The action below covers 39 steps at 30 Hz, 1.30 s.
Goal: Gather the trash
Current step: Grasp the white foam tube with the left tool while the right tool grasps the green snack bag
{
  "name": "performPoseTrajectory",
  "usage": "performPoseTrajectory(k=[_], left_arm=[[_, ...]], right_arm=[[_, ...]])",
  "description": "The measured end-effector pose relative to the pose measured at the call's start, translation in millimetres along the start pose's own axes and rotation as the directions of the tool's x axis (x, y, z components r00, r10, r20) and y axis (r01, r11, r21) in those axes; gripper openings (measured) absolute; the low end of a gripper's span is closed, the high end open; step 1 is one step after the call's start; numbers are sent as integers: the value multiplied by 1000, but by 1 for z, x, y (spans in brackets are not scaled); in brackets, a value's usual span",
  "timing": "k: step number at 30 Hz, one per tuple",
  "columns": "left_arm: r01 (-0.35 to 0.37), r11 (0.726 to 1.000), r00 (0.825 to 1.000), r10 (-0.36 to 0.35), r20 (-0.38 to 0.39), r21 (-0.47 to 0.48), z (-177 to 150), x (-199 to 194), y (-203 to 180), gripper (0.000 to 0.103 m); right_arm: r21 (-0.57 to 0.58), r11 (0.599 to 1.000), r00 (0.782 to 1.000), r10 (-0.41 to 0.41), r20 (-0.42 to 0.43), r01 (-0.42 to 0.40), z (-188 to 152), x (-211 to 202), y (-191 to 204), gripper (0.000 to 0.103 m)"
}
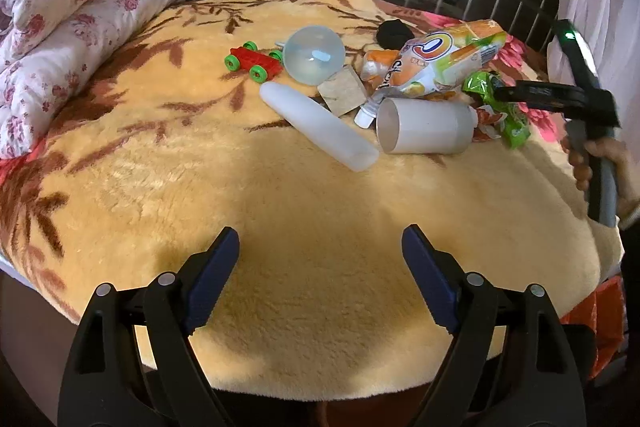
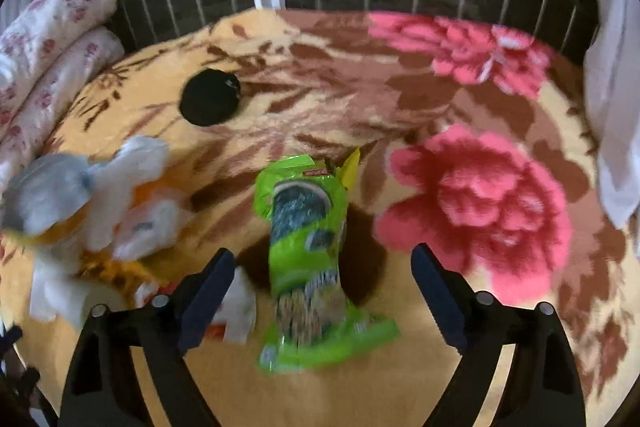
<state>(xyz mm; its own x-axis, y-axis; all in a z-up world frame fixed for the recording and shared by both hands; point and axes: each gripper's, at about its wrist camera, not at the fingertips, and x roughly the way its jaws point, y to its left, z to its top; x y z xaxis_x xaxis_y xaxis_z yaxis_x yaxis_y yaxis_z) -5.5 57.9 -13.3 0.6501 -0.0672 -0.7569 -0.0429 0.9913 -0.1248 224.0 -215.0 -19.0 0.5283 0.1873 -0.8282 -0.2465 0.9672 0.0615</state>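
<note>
My left gripper (image 1: pixel 320 239) stands open over bare yellow blanket (image 1: pixel 168 179), with nothing between its fingers. Further back lies a pile: an orange and white snack bag (image 1: pixel 444 63), a white cup on its side (image 1: pixel 424 125), a translucent tube (image 1: pixel 316 125) and a green snack wrapper (image 1: pixel 508 119). In the right wrist view, my right gripper (image 2: pixel 322 259) is open just above that green wrapper (image 2: pixel 308 255). The wrapper lies lengthwise between the fingers, and the pads stand well clear of it. Crumpled white and orange wrappers (image 2: pixel 120 211) lie blurred to its left.
A clear ball (image 1: pixel 314 55), a wooden block (image 1: pixel 343 89), a red toy car (image 1: pixel 256 61) and a black round thing (image 2: pixel 210 97) lie on the blanket. A folded floral quilt (image 1: pixel 80 7) sits at the left. A barred window runs behind. An orange bag (image 1: pixel 608 327) hangs past the right edge.
</note>
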Motion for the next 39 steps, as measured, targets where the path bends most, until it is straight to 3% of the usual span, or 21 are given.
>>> performPoseTrajectory(k=[3,4,5,6,7,8,13,17,23,25,27,32,39], left_arm=[[9,1000,1000,-9,-2,-19,5,2,3,82],[16,999,1000,-16,-3,-30,7,2,5,82],[27,999,1000,-28,-4,-43,9,2,6,82],[36,998,999,-36,-4,-52,12,2,7,82],[40,997,999,-41,-4,-62,14,2,7,83],[45,996,999,-45,0,-77,18,3,7,84],[-5,989,1000,6,10,-151,40,10,7,87],[-4,975,1000,6,7,-222,61,27,10,87],[-133,946,986,95,-139,-297,84,82,17,87],[-183,944,979,149,-140,-274,90,95,17,79],[-222,953,971,197,-132,-207,93,103,14,35],[-177,965,983,164,-78,-195,83,96,17,26],[-157,984,987,158,3,-83,46,41,-4,22]], right_arm=[[24,1000,998,-8,-67,9,5,28,-5,75],[21,1000,995,-10,-97,12,4,37,-5,55],[9,999,992,-34,-121,35,1,45,-5,46],[-7,999,994,-54,-99,53,-2,43,-4,41],[-14,998,994,-66,-87,65,-4,39,-3,30],[-13,998,995,-69,-70,68,-7,31,-4,27],[101,995,999,13,51,-18,-33,-20,-20,27],[128,987,985,78,156,-98,-75,-69,-25,27],[135,976,970,142,195,-170,-127,-115,-22,28],[137,973,967,159,201,-188,-141,-124,-19,28],[124,974,965,160,209,-188,-154,-132,-13,28],[67,983,965,151,216,-169,-178,-140,7,28],[-8,982,962,185,200,-187,-205,-150,34,28]])
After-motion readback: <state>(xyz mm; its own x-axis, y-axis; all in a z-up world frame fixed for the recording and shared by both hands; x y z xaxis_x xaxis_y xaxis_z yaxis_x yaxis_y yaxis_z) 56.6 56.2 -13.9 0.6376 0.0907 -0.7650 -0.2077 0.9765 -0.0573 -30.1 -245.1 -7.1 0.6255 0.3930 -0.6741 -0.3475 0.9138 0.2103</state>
